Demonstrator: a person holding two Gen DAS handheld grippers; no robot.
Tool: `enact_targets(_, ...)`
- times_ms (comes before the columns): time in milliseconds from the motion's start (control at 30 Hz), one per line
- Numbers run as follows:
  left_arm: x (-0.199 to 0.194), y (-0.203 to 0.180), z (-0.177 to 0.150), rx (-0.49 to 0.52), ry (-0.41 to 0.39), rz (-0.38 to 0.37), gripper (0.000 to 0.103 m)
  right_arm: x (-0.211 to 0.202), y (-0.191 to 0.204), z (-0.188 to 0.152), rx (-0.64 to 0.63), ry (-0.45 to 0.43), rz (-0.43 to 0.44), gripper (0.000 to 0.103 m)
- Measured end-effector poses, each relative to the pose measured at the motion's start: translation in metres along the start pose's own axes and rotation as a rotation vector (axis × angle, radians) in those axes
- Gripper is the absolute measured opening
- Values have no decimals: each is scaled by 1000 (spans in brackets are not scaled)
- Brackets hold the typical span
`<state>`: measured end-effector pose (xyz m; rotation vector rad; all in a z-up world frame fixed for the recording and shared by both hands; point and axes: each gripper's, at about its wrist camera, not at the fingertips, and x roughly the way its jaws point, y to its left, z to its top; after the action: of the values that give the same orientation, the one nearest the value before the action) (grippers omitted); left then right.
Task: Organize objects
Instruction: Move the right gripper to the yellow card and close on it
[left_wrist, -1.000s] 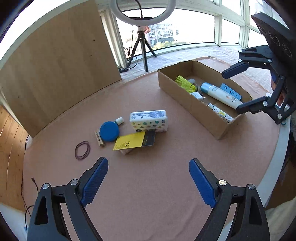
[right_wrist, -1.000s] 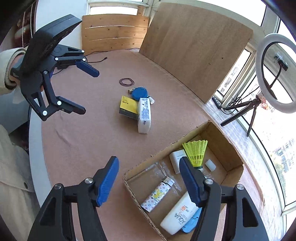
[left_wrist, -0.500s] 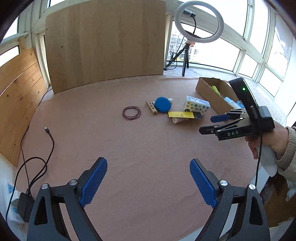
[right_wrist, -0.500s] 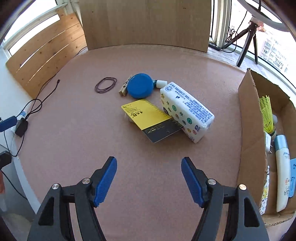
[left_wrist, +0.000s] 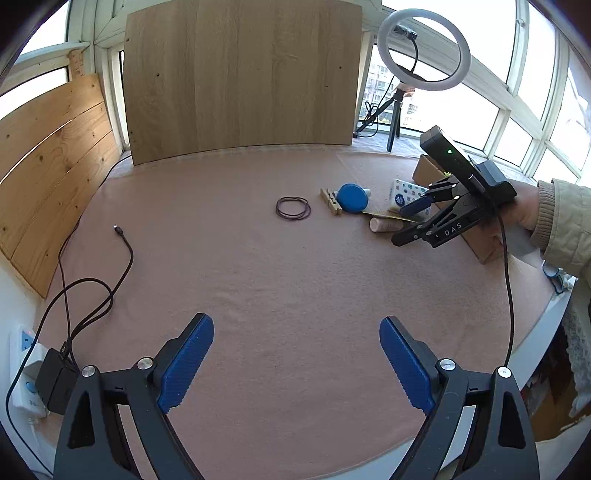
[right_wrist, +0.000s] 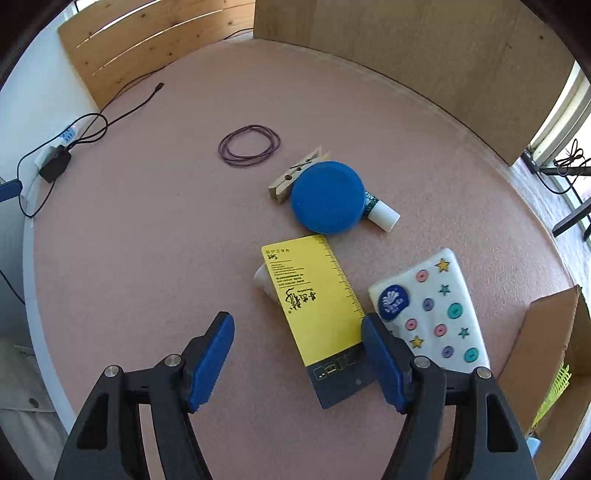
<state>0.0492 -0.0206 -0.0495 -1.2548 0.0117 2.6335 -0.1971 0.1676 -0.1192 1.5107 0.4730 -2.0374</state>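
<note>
A yellow-and-black card (right_wrist: 314, 295) lies on the pink table, propped on a white tube (right_wrist: 263, 277). My right gripper (right_wrist: 297, 325) hovers over the card's near end with its jaws closing; the pads touch nothing. Right of the card lies a button-print tissue pack (right_wrist: 430, 314). Farther off are a blue round disc (right_wrist: 328, 196), a wooden clothespin (right_wrist: 293, 179) and dark rubber bands (right_wrist: 249, 144). My left gripper (left_wrist: 295, 325) is open over bare table, well short of the objects. From there the right gripper (left_wrist: 406, 223) shows above the tube (left_wrist: 384, 224).
An open cardboard box (right_wrist: 546, 332) holding a yellow shuttlecock (right_wrist: 557, 387) stands at the right. A loose black cable (left_wrist: 123, 236) runs to a power strip (left_wrist: 22, 369) at the left table edge. A wooden board (left_wrist: 240, 74) and a ring light (left_wrist: 424, 50) stand behind.
The right gripper left the box, came down over the yellow card and narrowed its jaws. The left gripper swung left and back, away from the objects.
</note>
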Motion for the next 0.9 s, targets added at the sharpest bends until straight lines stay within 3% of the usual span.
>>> enact_targets(33, 2, -3, 1, 2, 3, 1, 94, 1, -2, 0, -9, 10, 6, 31)
enact_targets(67, 3, -5, 2, 4, 4, 1, 94, 1, -1, -2, -12, 18, -5, 23)
enact_targets(200, 14, -12, 8, 16, 17, -14, 94, -5, -4, -14, 6, -1, 9, 20)
enact_targets(333, 27, -15, 12, 23, 30, -29, 94, -17, 14, -27, -21, -22, 12, 10)
enact_targets(567, 55, -12, 7, 28, 83, -49, 94, -18, 110, -57, -268, -40, -54, 10)
enact_targets(633, 61, -10, 1, 38, 97, -51, 94, -18, 130, -65, -316, -51, -53, 17)
enact_targets(733, 68, -9, -10, 79, 115, -81, 94, -15, 142, -77, -353, -22, -29, 34)
enact_targets(900, 74, -19, -26, 157, 153, -79, 94, -27, 133, -87, -374, 1, 12, 40)
